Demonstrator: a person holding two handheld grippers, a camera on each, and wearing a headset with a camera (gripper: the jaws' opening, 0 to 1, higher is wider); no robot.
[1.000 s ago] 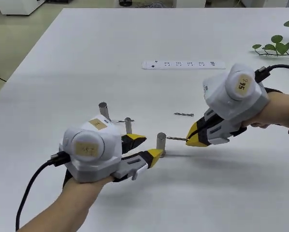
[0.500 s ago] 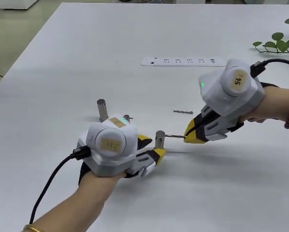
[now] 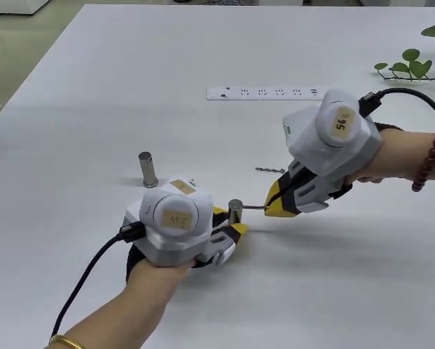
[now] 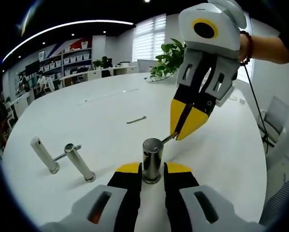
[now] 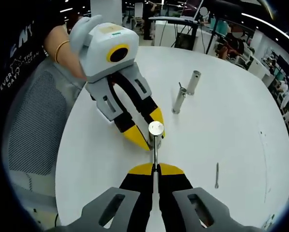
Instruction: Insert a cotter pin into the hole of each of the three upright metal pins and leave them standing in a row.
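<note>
Right gripper [image 5: 155, 168]: jaws closed on a cotter pin [image 5: 155, 151], held level, tip at the top of the near metal pin [image 5: 155, 128]. Can't tell if it's in the hole. Left gripper [image 4: 153, 170]: jaws pinch that pin's base, pin upright on the table [image 3: 94, 87]. Beyond it, the middle pin [image 4: 79, 162] has a second cotter pin [image 4: 73, 147] through its head. The far pin [image 4: 44, 154] is just beside, both standing. Spare cotter pin [image 4: 136, 120] lies loose, well apart. Power strip [image 3: 265, 93] sits farther back.

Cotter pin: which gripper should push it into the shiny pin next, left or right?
Right, probably. The right gripper is shut on the cotter pin, whose tip meets the metal pin. The left gripper grips that pin's base, steadying it.
</note>
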